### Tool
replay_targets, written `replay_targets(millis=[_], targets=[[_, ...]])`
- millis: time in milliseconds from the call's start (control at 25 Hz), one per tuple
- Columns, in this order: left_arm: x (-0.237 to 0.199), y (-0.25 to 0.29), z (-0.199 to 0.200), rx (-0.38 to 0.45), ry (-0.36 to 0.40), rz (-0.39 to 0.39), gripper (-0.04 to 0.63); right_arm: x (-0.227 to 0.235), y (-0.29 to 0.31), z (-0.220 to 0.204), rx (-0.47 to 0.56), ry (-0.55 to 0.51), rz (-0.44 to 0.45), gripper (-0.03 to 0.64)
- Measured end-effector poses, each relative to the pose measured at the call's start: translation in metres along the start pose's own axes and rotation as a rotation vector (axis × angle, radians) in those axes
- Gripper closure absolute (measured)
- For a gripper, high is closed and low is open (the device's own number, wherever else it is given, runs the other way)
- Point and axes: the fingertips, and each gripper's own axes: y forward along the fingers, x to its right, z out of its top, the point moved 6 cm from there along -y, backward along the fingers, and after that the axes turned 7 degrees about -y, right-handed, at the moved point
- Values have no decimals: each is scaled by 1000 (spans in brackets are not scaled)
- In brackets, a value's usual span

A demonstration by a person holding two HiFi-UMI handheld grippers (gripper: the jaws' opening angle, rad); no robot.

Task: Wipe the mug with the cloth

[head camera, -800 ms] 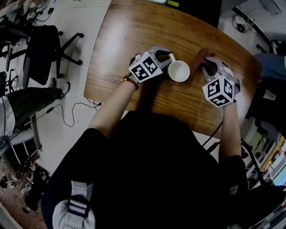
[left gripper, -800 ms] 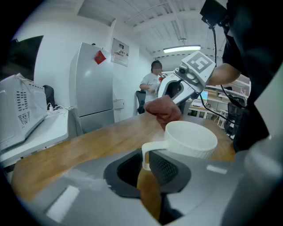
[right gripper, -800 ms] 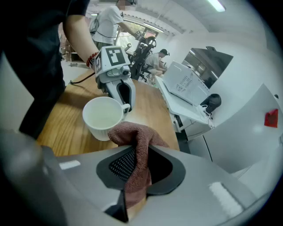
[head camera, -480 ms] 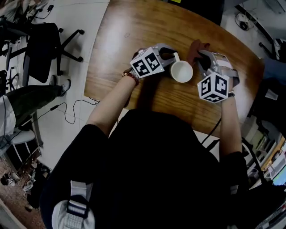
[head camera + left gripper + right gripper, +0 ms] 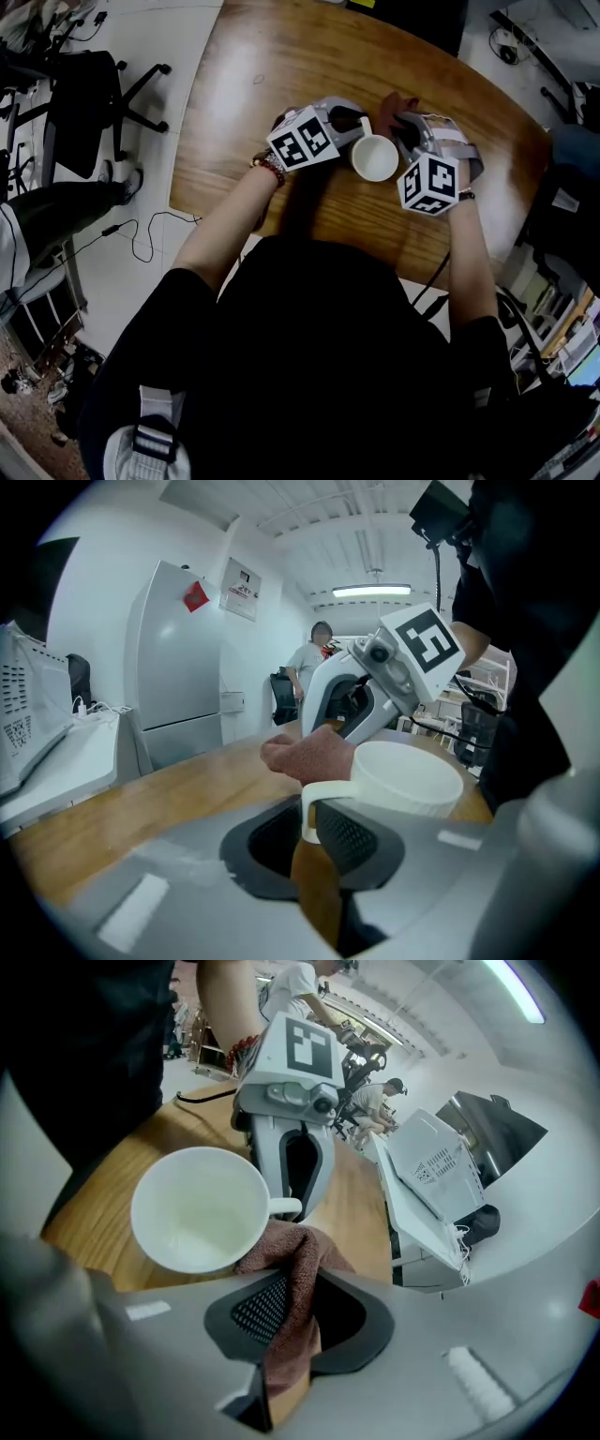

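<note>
A white mug [image 5: 375,157] stands on the wooden table [image 5: 272,66]. My left gripper [image 5: 354,120] is shut on its handle [image 5: 322,795], which sits between the jaws in the left gripper view. My right gripper [image 5: 405,127] is shut on a reddish-brown cloth [image 5: 397,103]. In the right gripper view the cloth [image 5: 292,1265] bunches out of the jaws and presses against the side of the mug [image 5: 197,1208], close to the handle. The mug's inside looks empty. From the left gripper view the cloth [image 5: 309,757] lies behind the mug [image 5: 405,778], with the right gripper [image 5: 349,726] above it.
The table's near edge [image 5: 309,234] runs close to my body. A black office chair [image 5: 89,94] and cables [image 5: 141,239] are on the floor at left. A white machine [image 5: 431,1171] sits beyond the mug, a white cabinet [image 5: 178,667] behind the table, and people in the background.
My right gripper has moved left with the cloth, from apart from the mug to right against its side. The left gripper and mug have kept their place.
</note>
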Motion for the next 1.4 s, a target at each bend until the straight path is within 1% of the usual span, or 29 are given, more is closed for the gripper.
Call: replay_targets(millis=[200, 400, 520, 680, 800, 960, 1080, 1280, 1400], targets=[[0, 4, 5, -5, 10, -5, 546, -8, 14, -10, 16, 15, 48, 552], [-1, 2, 4, -16, 4, -6, 546, -16, 33, -12, 4, 27, 79, 552], [0, 4, 1, -9, -19, 11, 552, -20, 38, -14, -3, 52, 76, 552], [0, 1, 5, 4, -25, 17, 561, -20, 31, -18, 1, 93, 48, 552], [-1, 1, 3, 11, -42, 24, 564, -16, 15, -23, 6, 140, 6, 552], [-1, 0, 3, 9, -40, 35, 566, -13, -15, -29, 1, 183, -43, 552], [0, 1, 3, 8, -42, 38, 566, -18, -23, -31, -17, 183, -38, 552], [0, 1, 3, 3, -44, 43, 568, -34, -8, -30, -45, 185, -2, 552], [-1, 0, 1, 28, -66, 48, 566, -41, 5, -31, -68, 204, 13, 552]])
